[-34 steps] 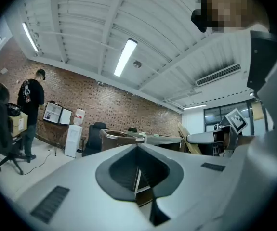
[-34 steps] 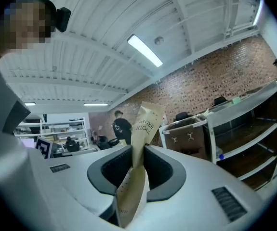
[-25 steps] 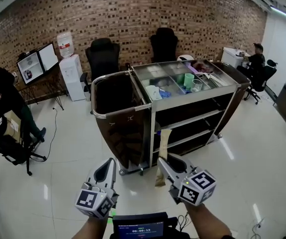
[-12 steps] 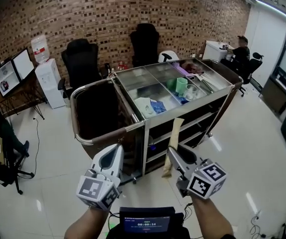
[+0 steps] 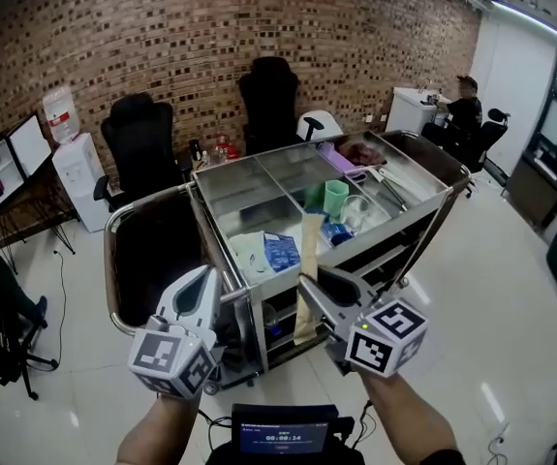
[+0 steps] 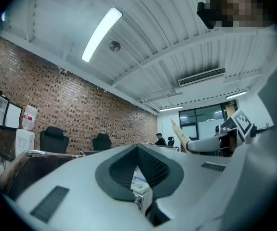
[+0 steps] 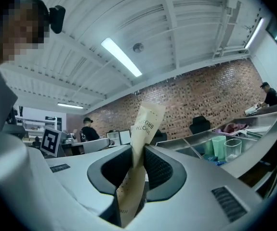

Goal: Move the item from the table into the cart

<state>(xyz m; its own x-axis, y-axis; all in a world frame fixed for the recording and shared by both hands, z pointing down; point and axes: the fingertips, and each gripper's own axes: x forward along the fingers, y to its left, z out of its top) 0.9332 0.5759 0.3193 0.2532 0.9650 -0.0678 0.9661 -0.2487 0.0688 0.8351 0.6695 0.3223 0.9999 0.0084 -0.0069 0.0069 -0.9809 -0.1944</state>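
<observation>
Toothbrush packet (image 5: 306, 271), pinched in the right gripper (image 5: 315, 284), is now much nearer the cart (image 5: 247, 201). The left gripper (image 5: 203, 284) is pressed together, empty. The cart's top tray holds a green cup (image 5: 335, 200) and a glass (image 5: 358, 211).

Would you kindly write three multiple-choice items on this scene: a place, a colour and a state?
1. Where does the green cup stand?
A. in the top tray of the cart
B. on the floor
C. on a chair

2. What colour is the packet in the right gripper?
A. blue
B. tan
C. red

3. How are the jaws of the left gripper?
A. wide open
B. shut on the packet
C. shut on nothing

1 A: it stands in a steel compartment. 2 B: it is a tan paper sleeve. 3 C: the pads meet with nothing between.
</observation>
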